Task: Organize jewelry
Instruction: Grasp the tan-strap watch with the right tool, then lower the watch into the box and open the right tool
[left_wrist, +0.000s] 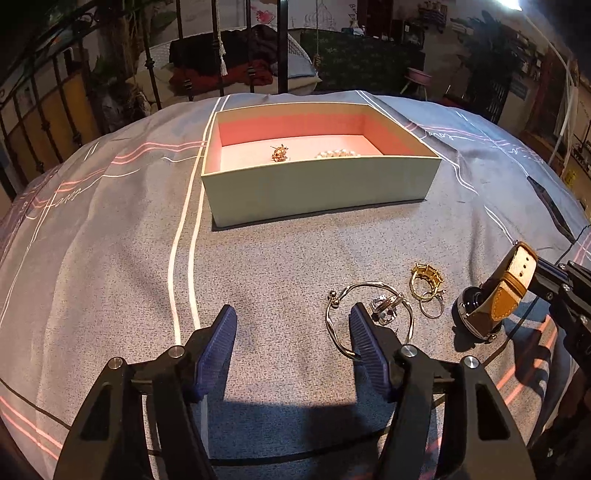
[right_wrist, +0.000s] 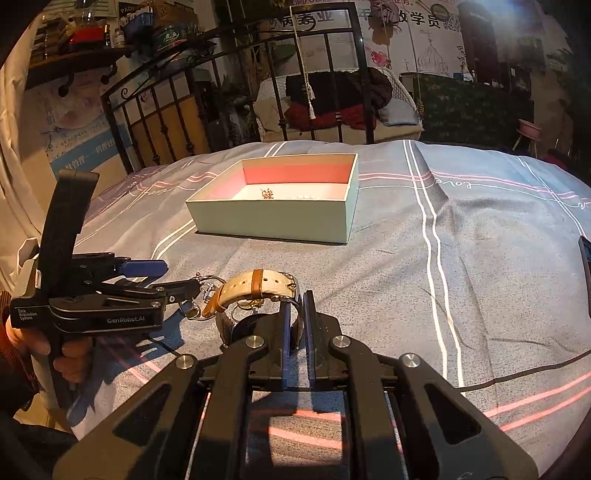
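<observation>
A pale green box (left_wrist: 321, 184) with a pink inside stands on the bed; in it lie a gold brooch (left_wrist: 279, 153) and a pearl string (left_wrist: 336, 153). The box also shows in the right wrist view (right_wrist: 273, 221). My left gripper (left_wrist: 293, 325) is open, low over the blanket; its right finger sits inside a silver bangle (left_wrist: 334, 325). A silver ring (left_wrist: 386, 308), a gold ring (left_wrist: 426, 280) and a thin ring (left_wrist: 432, 308) lie beside it. My right gripper (right_wrist: 299, 306) is shut on the strap of a watch (right_wrist: 255, 286), whose tan and cream strap shows in the left wrist view (left_wrist: 506, 291).
The grey blanket (left_wrist: 110, 240) with white and pink stripes covers the bed. A black iron bed frame (right_wrist: 155, 122) stands behind the box. A dark phone-like object (left_wrist: 550, 206) lies at the right edge of the bed.
</observation>
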